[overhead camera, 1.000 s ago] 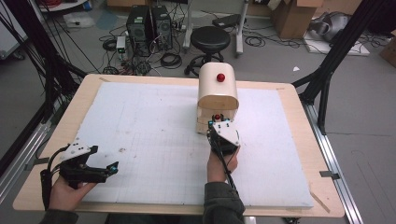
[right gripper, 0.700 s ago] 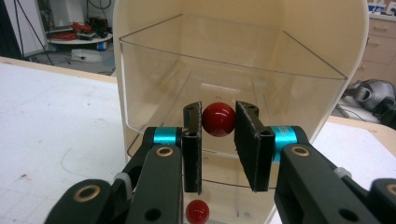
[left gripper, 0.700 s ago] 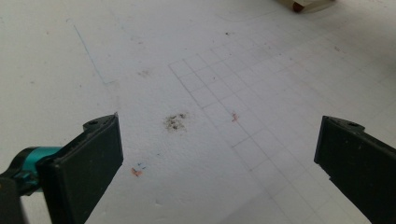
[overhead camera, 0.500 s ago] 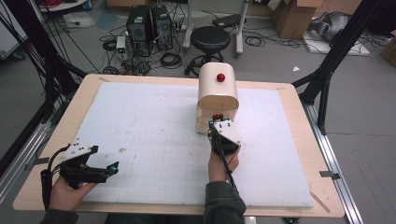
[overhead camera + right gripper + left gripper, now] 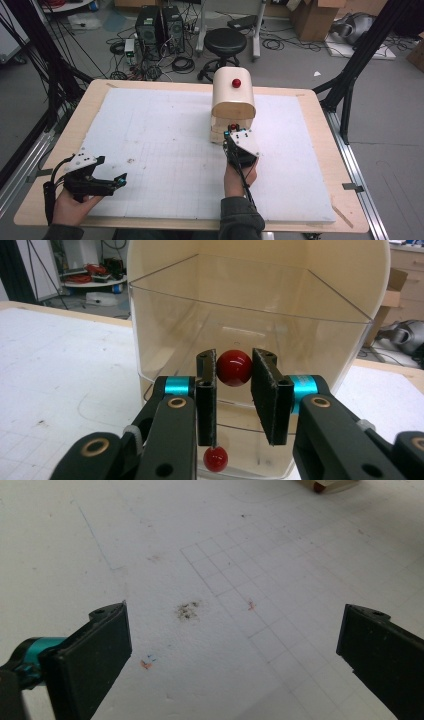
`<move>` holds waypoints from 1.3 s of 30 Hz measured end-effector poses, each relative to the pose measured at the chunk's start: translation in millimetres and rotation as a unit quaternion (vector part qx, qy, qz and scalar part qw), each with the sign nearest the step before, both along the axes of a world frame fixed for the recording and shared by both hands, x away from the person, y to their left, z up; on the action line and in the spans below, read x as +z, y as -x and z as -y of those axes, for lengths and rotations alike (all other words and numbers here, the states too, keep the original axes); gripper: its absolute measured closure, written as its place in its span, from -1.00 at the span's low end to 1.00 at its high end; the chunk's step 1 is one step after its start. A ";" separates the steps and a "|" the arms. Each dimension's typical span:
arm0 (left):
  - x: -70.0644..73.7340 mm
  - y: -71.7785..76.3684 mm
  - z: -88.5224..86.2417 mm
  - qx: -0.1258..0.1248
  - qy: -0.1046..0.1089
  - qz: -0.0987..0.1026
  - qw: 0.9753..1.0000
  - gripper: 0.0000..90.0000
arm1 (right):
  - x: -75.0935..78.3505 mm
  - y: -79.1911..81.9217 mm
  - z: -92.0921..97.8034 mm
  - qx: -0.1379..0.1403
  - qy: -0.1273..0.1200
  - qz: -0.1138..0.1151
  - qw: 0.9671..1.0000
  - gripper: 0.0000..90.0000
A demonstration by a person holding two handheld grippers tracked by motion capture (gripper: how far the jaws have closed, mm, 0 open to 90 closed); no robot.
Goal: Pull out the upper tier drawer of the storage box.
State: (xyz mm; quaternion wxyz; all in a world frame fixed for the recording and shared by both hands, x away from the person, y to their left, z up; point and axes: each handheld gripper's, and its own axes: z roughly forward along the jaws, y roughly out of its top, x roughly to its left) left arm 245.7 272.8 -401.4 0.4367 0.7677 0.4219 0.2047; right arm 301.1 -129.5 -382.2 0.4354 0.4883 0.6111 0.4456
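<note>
A cream breadbox-style cabinet (image 5: 233,100) with clear drawers stands at the far middle of the white foam-topped table (image 5: 165,145). The right gripper (image 5: 235,371) pinches the upper clear drawer's red knob (image 5: 233,367). The left gripper (image 5: 116,181) rests at the near-left edge, jaws spread wide, empty.
</note>
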 end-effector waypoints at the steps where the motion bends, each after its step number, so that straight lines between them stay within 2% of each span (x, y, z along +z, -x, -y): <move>1: -0.1 0.1 0.1 0.000 0.001 0.000 1.000 -0.96 | 0.2 0.6 0.1 0.001 -0.001 0.000 1.000 0.61; 39: 0.1 0.2 1.2 -0.001 -0.001 0.000 1.000 -0.96 | 1.0 27.6 7.2 0.023 -0.019 -0.006 1.000 0.61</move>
